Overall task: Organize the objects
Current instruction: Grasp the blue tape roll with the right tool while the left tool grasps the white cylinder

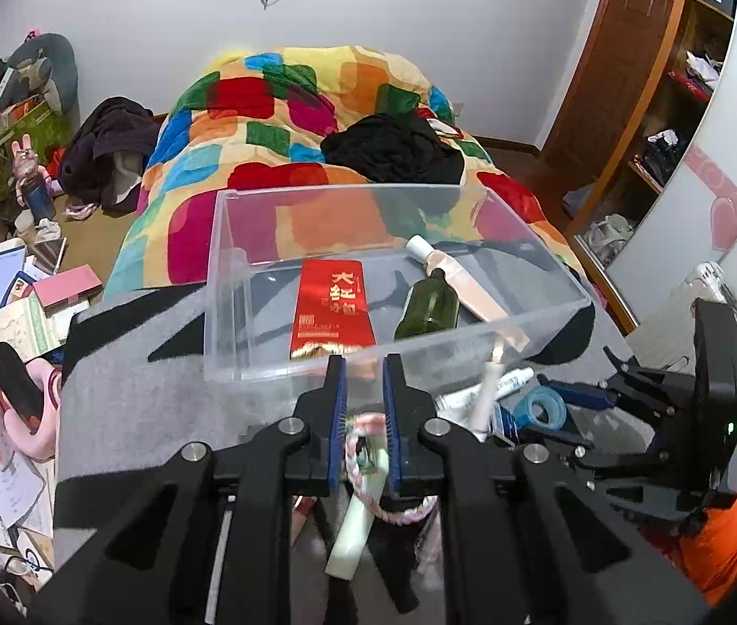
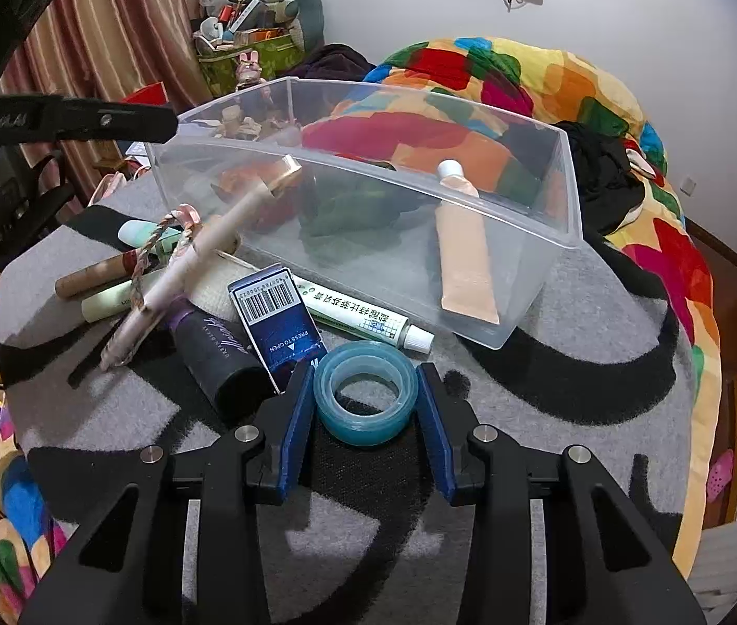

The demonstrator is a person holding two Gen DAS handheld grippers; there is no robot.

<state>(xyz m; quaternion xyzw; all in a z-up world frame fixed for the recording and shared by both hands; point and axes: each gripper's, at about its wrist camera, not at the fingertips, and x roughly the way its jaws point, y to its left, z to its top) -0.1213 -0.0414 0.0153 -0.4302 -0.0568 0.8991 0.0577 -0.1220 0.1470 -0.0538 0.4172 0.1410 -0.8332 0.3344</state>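
Note:
A clear plastic bin (image 1: 243,312) (image 2: 571,192) stands on a grey and black mat. It holds a red packet (image 1: 332,307), a dark green bottle (image 1: 428,310) and a peach tube (image 1: 464,281) (image 2: 464,265). My left gripper (image 1: 363,406) hovers over a pale green tube (image 1: 355,521) and a pink braided cord (image 1: 394,513), its jaws narrowly apart; whether they grip is unclear. My right gripper (image 2: 365,401) has its pads against both sides of a blue tape roll (image 2: 365,398) lying on the mat.
Loose items lie before the bin: a blue box (image 2: 279,323), a white ointment tube (image 2: 363,317), a black bottle (image 2: 217,349), a pink pen (image 2: 180,271), a brown stick (image 2: 92,276). A colourful quilt (image 1: 290,125) lies behind. Clutter fills the left floor.

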